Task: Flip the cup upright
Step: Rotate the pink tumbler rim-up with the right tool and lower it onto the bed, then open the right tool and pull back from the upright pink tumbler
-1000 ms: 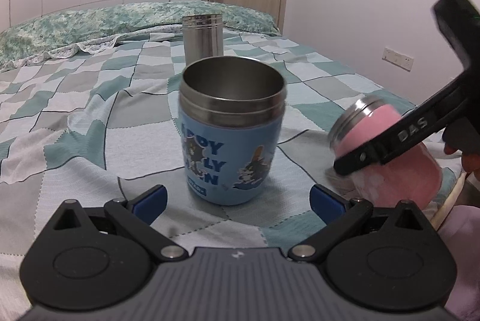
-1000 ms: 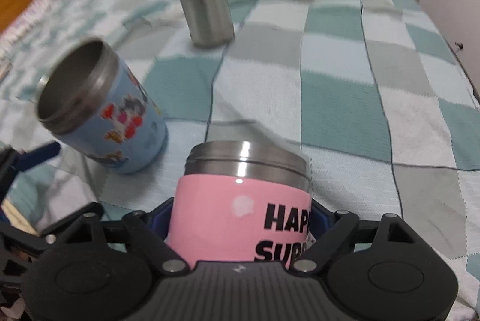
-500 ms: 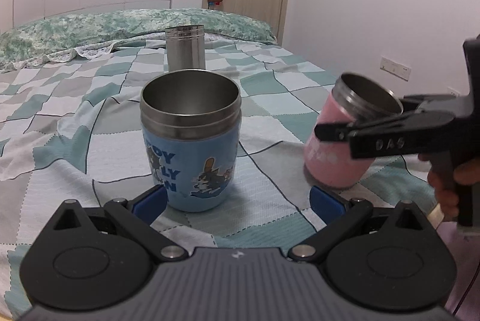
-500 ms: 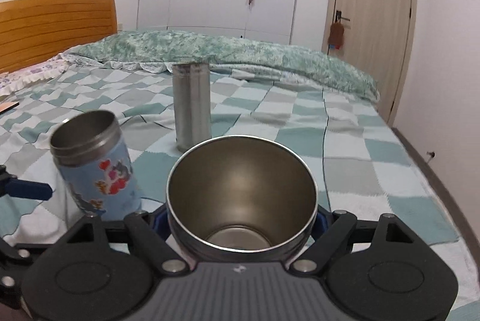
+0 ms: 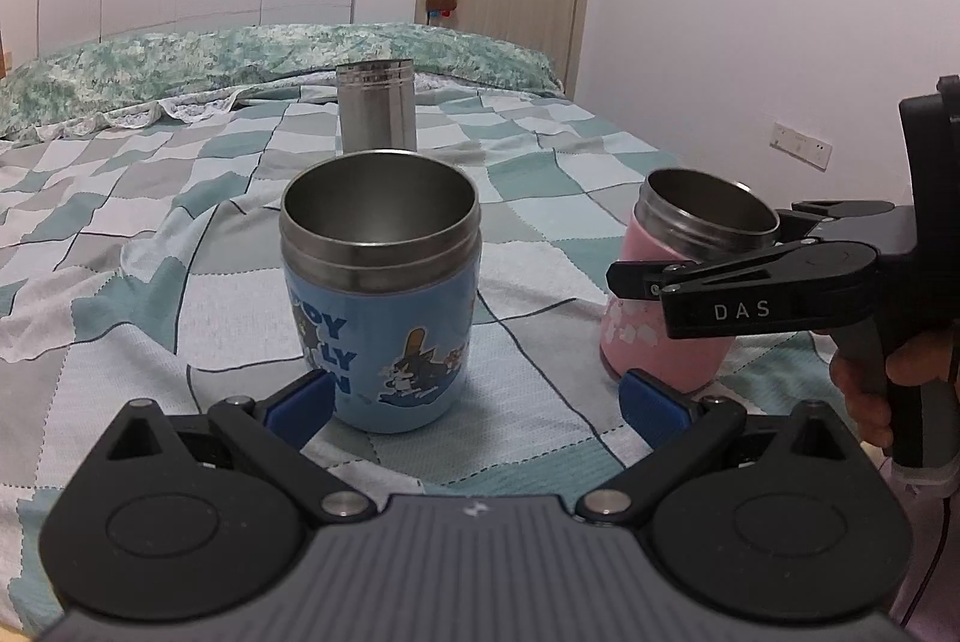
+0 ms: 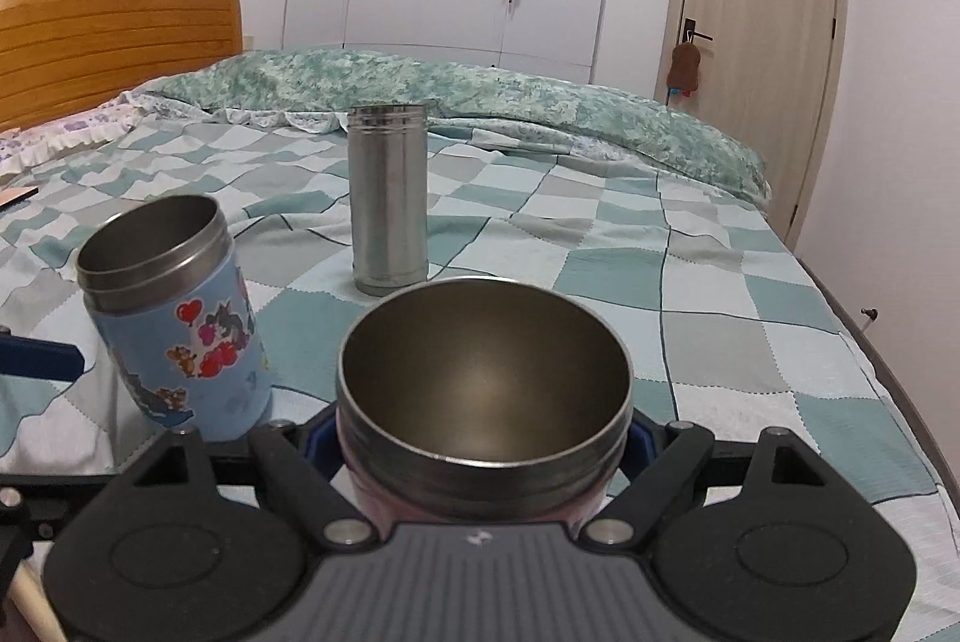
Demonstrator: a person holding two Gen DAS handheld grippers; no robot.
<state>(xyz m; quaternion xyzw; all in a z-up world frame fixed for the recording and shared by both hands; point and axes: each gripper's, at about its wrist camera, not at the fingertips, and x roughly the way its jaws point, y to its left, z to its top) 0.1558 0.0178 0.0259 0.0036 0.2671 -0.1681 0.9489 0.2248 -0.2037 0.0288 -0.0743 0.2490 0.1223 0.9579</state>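
Observation:
A pink steel cup (image 5: 660,342) stands mouth up on the checked bed cover, slightly tilted, at the right of the left wrist view. My right gripper (image 6: 474,438) is shut on the pink cup (image 6: 480,402) around its body; it also shows in the left wrist view (image 5: 636,276). A blue cartoon cup (image 5: 381,294) stands upright in front of my left gripper (image 5: 474,402), which is open and empty with its blue pads just short of the cup. The blue cup also shows in the right wrist view (image 6: 180,324).
A tall plain steel canister (image 5: 376,108) stands upright farther back on the bed, also in the right wrist view (image 6: 389,204). A green quilt (image 6: 480,96) lies behind it. The bed's right edge (image 6: 864,330) runs close to the wall and door.
My right gripper has swung the pink cup from lying tilted on its side to mouth up and set its base on the bed. My left gripper stayed open near the blue cup.

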